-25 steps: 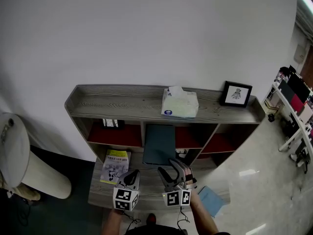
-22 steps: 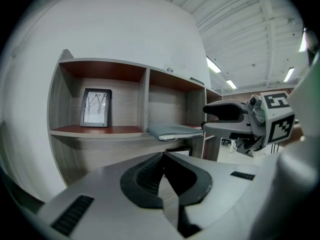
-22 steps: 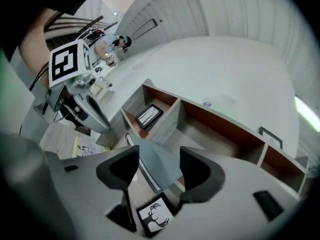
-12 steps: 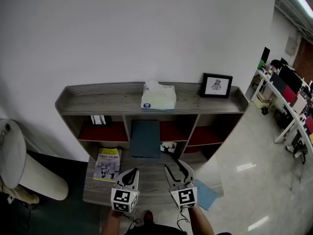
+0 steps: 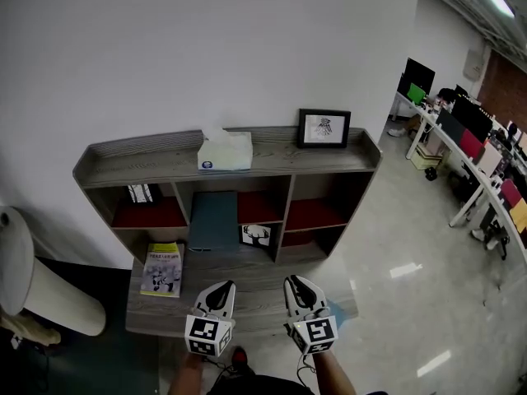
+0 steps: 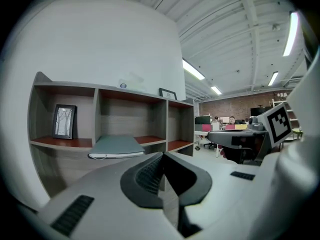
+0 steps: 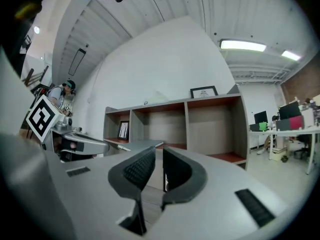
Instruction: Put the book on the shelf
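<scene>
Shows book (image 5: 213, 220) lying flat in mid bay of shelf (image 5: 272, 148), front end seemingly overhanging the board. Shows L gripper (image 5: 219, 290) w/ jaws together, empty; R gripper (image 5: 299, 285) w/ jaws closing to a narrow gap, nothing betw. them; both well apart from book, low over front ledge. Looks near done, but risks remain: could tip or slide out if overhang is nudged; could skew vs. divider or knock small picture (image 5: 257, 234) beside it if pushed off-centre
</scene>
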